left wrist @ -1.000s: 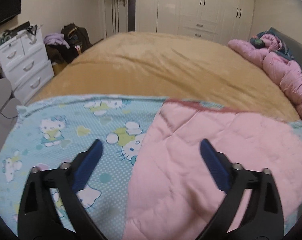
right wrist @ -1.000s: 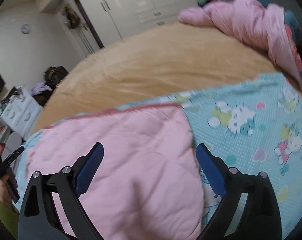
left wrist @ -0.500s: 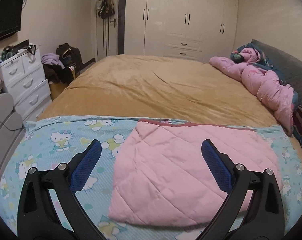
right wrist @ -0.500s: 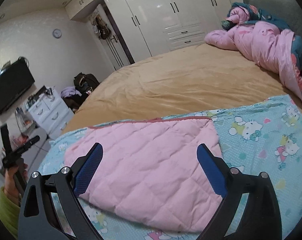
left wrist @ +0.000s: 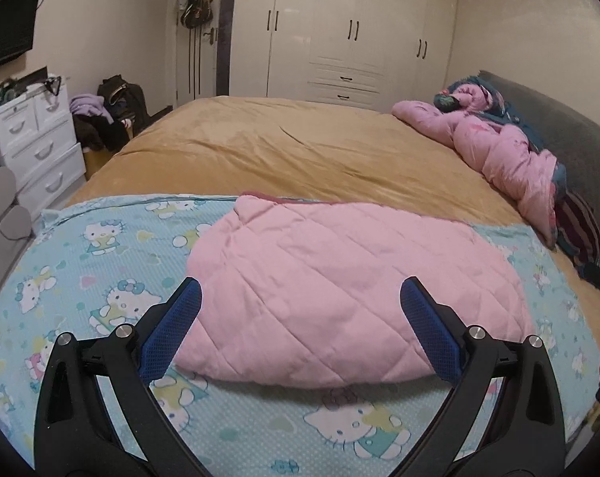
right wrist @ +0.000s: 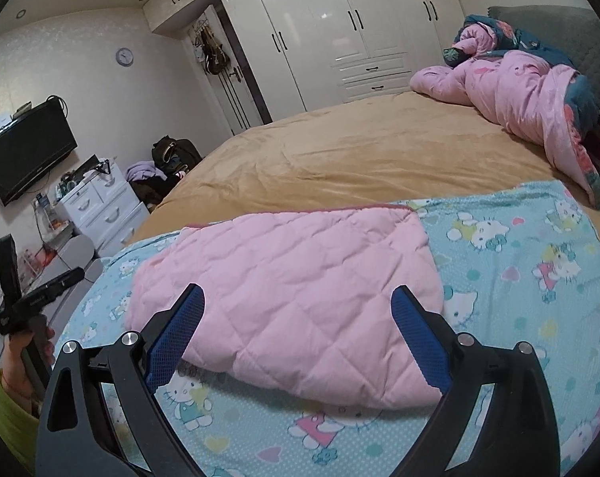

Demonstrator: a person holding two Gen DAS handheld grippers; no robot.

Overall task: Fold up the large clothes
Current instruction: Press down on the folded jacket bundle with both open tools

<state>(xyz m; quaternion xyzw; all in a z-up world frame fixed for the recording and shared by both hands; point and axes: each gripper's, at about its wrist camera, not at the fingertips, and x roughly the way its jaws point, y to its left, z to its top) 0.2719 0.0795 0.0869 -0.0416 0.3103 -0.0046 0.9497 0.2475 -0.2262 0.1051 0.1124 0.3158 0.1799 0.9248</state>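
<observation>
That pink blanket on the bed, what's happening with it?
A person is folding a big quilt using a hand-held gripper in each hand. The pink side is folded over and lies flat on the blue cat-print side, spread on the tan bed. Right now nothing is gripped: the left gripper and the right gripper both hover over the fold with jaws wide open.

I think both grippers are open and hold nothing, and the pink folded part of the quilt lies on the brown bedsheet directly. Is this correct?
Not quite. The pink folded part lies on the quilt's own blue cartoon-print side, not directly on the brown bedsheet; both wrist views show the print around it. The rest holds: the left gripper and right gripper are open and hold nothing.
</observation>
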